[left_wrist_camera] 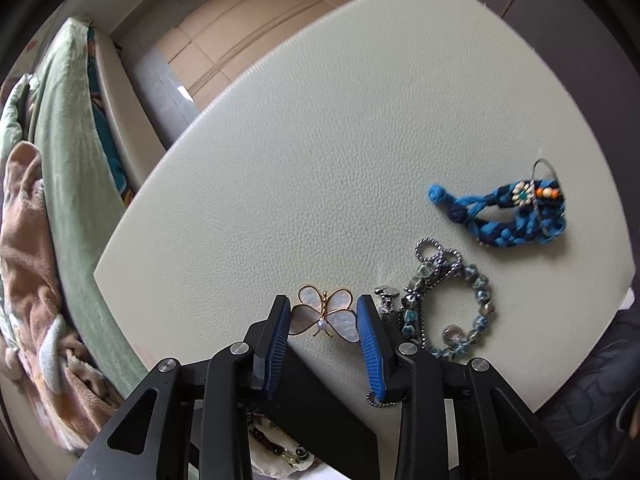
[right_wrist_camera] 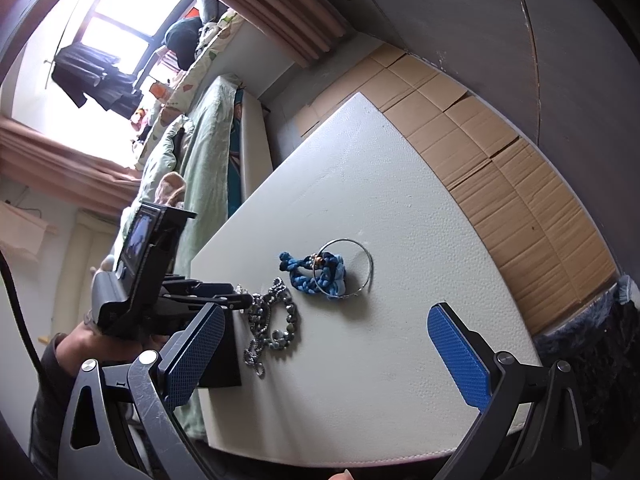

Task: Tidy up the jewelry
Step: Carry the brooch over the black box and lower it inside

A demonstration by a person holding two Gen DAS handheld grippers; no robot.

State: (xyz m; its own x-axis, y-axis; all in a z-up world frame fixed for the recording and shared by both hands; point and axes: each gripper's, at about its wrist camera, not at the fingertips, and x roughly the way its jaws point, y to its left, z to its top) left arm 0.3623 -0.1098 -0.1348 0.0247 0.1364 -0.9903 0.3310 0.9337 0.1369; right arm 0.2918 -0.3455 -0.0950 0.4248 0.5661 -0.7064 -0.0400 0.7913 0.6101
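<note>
Left tool [left_wrist_camera: 323, 322] points straight down at the near edge of the bench [left_wrist_camera: 320, 140], jaws partly closed around the butterfly brooch [left_wrist_camera: 325, 316]. Its pads sit at the outer wing tips; whether they press or merely flank cannot be told, so the brooch is best taken as not yet gripped. Right tool [right_wrist_camera: 324, 344] hangs over the near bench corner with jaws wide apart and nothing between them.

Layout, largest to smallest:
- Bench: pale, leather-grained top, mostly bare.
- Bed [left_wrist_camera: 68, 168]: beside the bench, piled with a green blanket.
- Blue braided bracelet [left_wrist_camera: 504, 212]: toward the right side in the left view, with a thin metal bangle [right_wrist_camera: 347, 266] lying across it.
- Beaded bracelet [left_wrist_camera: 460, 312]: just right of the left tool, tangled with a ball chain [left_wrist_camera: 430, 252].
- Brooch: flat on the bench, near the edge, between the pads.

Hazards:
- The wings are thin and wire-framed. Further closing on the tips could bend the frame or flip the brooch out sideways.
- The brooch lies flat, so the pads may ride over it and close on nothing.
- The chain runs close to the right pad and may snag and drag the beaded bracelet along.
- A dislodged piece could drop off the nearby edge.
</note>
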